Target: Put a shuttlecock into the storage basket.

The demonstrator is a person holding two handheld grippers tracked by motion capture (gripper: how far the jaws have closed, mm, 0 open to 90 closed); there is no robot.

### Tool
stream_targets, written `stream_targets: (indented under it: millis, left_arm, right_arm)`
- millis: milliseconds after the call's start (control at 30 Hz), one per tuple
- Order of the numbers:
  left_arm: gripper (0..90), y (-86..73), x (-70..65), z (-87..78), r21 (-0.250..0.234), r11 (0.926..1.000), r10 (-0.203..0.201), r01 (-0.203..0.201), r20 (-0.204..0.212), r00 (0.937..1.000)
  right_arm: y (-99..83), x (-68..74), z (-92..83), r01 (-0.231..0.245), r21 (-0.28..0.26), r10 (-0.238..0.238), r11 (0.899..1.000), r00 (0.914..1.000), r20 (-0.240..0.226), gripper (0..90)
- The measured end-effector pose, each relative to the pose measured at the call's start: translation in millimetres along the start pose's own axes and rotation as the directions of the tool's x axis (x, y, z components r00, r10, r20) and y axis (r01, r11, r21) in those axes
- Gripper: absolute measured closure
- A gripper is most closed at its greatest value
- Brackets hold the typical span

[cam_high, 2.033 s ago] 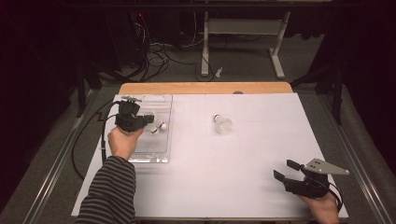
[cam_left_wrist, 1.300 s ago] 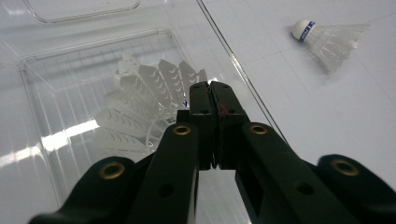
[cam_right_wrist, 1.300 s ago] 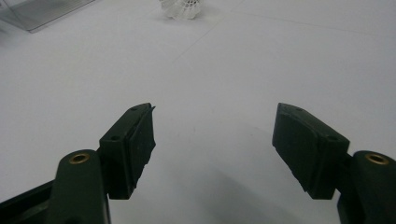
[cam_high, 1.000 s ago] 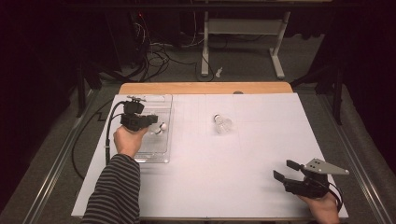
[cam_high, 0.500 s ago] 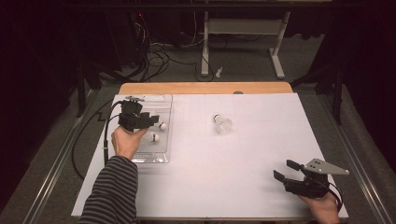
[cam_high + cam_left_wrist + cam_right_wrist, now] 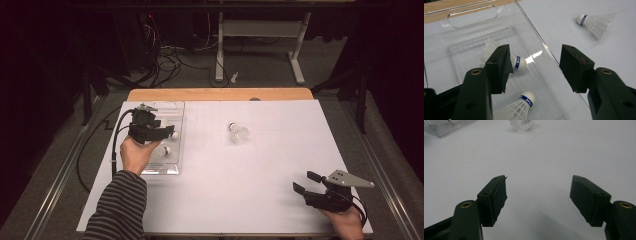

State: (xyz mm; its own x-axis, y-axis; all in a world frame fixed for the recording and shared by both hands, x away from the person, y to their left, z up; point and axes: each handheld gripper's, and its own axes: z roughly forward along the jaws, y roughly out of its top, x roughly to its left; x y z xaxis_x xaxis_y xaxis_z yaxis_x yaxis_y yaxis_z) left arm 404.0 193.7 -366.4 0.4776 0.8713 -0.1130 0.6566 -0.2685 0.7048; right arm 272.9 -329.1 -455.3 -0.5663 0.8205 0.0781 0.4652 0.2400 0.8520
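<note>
Hovering over the tray (image 6: 176,107), the left gripper (image 6: 534,67) gapes empty above two shuttlecocks (image 6: 519,62) inside; a third (image 6: 239,133) lies right of the tray (best grasped by its cork), right gripper (image 6: 306,183) also open.

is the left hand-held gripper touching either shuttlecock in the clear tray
Apart. In the left gripper view the left hand-held gripper hangs open above the tray; both shuttlecocks lie on its floor, with nothing between the jaws.
</note>
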Motion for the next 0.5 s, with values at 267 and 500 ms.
stream_targets:
  millis: [267, 500]
  left_arm:
    - [42.3, -2.0, -10.3, -9.4, -0.025, 0.9991, 0.034, -0.034, 0.014, 0.9993]
    - [42.3, -5.8, -14.1, -13.9, -0.045, 0.9983, 0.039, -0.038, 0.026, 0.9989]
  right_arm:
    - [0.0, 0.2, -0.3, 0.0, -0.001, 0.0, 1.0, 1.0, 0.001, 30.2]
    - [0.0, 0.3, -0.4, 0.0, -0.001, 0.0, 1.0, 1.0, 0.001, 30.2]
